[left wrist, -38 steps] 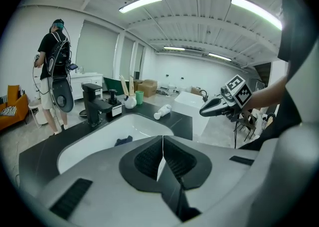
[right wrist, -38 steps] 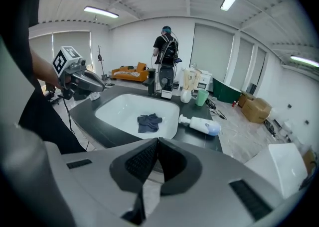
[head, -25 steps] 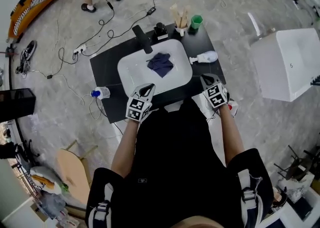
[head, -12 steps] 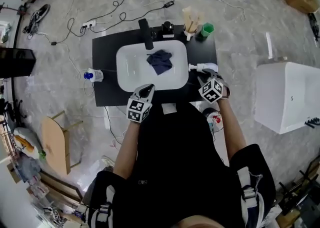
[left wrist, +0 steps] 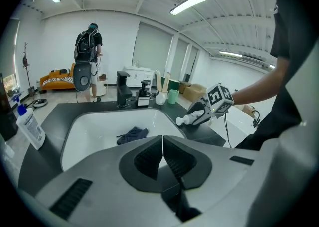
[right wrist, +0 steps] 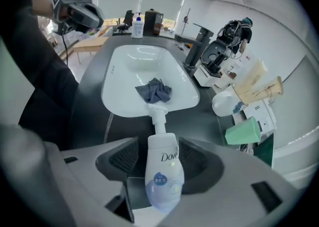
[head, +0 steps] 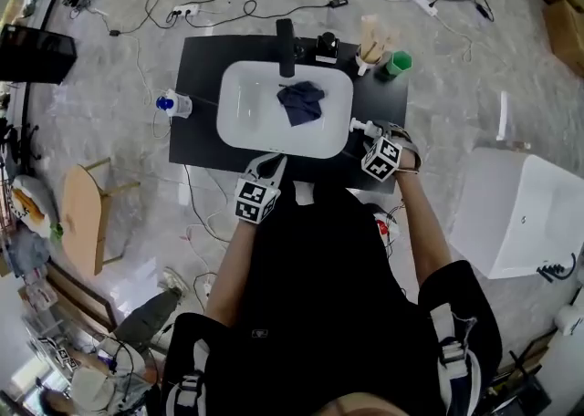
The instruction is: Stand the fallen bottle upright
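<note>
White bottle (right wrist: 162,171) lying inside my right claw (right wrist: 160,146), its jaws just spreading, label showing only there, left claw (left wrist: 163,146) pressing together, one cloth (right wrist: 154,91), one sink (right wrist: 127,69).

— What of the jaws?
— The left gripper (left wrist: 163,142) is closed on nothing.
— And past it?
— A sink (left wrist: 84,127) with a cloth (left wrist: 132,134) in it. To its right, the right gripper (left wrist: 201,116), jaws just opening, straddles the lying bottle (left wrist: 190,119).

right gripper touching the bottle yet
Cannot tell. Right gripper view: the right gripper, whose jaws have just been opening, straddles the bottle; gap on one side, overlap on the other.
</note>
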`<state>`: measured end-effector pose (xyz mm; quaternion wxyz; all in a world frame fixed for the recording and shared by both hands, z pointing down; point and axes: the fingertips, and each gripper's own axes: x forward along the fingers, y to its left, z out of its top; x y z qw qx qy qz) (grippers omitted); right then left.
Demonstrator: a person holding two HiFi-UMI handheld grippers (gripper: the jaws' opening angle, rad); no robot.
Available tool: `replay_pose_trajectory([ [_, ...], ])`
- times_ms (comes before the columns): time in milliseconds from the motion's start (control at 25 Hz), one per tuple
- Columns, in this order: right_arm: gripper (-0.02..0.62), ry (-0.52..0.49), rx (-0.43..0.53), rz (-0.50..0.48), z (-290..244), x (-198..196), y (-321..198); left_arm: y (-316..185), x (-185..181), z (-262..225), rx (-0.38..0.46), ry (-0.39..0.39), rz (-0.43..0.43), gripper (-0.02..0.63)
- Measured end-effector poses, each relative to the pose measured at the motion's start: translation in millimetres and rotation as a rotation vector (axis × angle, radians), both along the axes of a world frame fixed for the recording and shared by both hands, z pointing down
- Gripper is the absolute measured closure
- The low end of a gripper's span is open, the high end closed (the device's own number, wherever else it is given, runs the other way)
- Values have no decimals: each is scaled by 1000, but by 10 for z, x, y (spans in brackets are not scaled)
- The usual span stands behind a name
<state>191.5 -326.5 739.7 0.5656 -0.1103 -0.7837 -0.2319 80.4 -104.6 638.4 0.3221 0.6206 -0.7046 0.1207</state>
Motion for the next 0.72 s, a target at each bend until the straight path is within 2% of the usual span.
replay_pose_trajectory([
  [120, 284, 36, 33, -57, 71, -16, -57, 49, 41, -4, -7, -2, -27, 589],
  [320, 284, 71, 36, -105, 158, -103, -63, 155, 76, -8, -19, -7, -70, 589],
  [720, 291, 127, -7, -109, 237, -129, -83, 285, 131, 54, -45, -1, -96, 589],
])
